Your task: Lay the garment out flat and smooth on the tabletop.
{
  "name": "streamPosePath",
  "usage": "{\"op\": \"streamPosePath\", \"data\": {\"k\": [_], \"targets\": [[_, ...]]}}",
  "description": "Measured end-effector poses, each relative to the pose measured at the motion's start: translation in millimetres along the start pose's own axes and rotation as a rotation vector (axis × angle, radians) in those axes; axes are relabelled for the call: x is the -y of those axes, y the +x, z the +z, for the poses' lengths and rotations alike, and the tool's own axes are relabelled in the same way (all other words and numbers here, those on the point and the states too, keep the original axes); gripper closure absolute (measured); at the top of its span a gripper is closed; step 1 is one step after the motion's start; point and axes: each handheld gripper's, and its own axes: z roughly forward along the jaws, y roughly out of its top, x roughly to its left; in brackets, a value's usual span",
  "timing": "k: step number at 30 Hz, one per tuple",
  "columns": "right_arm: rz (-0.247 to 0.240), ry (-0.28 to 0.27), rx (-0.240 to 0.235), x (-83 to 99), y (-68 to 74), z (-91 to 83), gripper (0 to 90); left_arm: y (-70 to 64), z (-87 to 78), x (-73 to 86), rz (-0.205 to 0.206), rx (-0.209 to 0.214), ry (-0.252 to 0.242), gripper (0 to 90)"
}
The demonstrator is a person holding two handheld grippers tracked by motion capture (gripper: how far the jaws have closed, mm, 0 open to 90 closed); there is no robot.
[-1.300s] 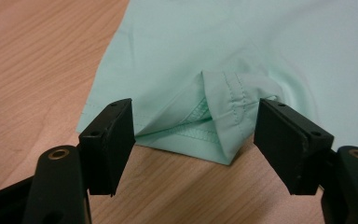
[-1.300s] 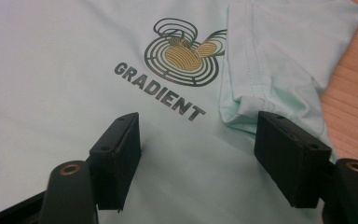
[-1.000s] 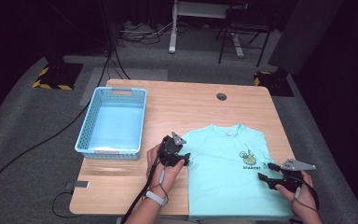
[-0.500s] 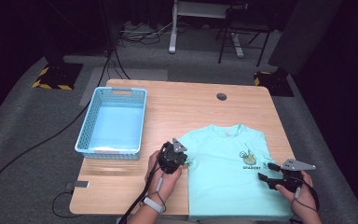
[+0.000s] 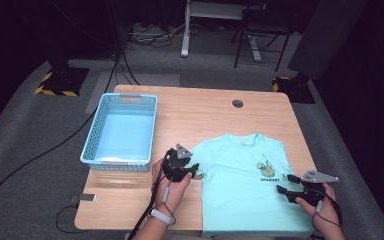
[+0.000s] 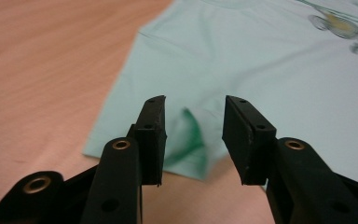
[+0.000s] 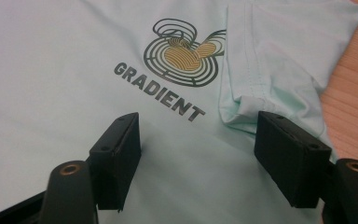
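A mint T-shirt (image 5: 245, 185) lies right of a blue basket (image 5: 121, 131); the left gripper (image 5: 192, 170) and right gripper (image 5: 284, 190) gape at its sleeves.

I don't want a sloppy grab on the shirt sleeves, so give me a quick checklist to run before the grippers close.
1. Left gripper open: ok, its jaws stand apart.
2. Left sleeve lined up between those jaws: ok, the hem sits in the gap, not yet pinched.
3. Right gripper open: ok, jaws wide apart.
4. Right sleeve between its jaws: not ok, the folded-in sleeve lies by the right-hand jaw, not centred.
5. T-shirt flat on the table: ok in the high view, apart from that sleeve.
6. Basket free of the shirt: ok, it stands apart to the left.
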Motion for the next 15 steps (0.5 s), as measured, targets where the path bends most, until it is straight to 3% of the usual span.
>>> {"op": "streamPosePath", "data": {"k": [3,6,9,15], "targets": [[0.001,0.000,0.000,0.0,0.0,0.0,31.8,6.9,14.7,-7.7,0.018,-0.086,0.018,53.8],[0.001,0.000,-0.001,0.0,-0.1,-0.1,31.8,11.5,31.3,-15.6,0.032,-0.085,0.039,49.0],[0.002,0.000,-0.001,0.0,-0.1,-0.1,31.8,9.9,44.9,-23.1,0.039,-0.055,0.074,46.4],[0.004,0.000,-0.003,0.0,-0.3,-0.2,31.8,6.4,57.7,-28.1,0.057,-0.050,0.168,45.3]]}}
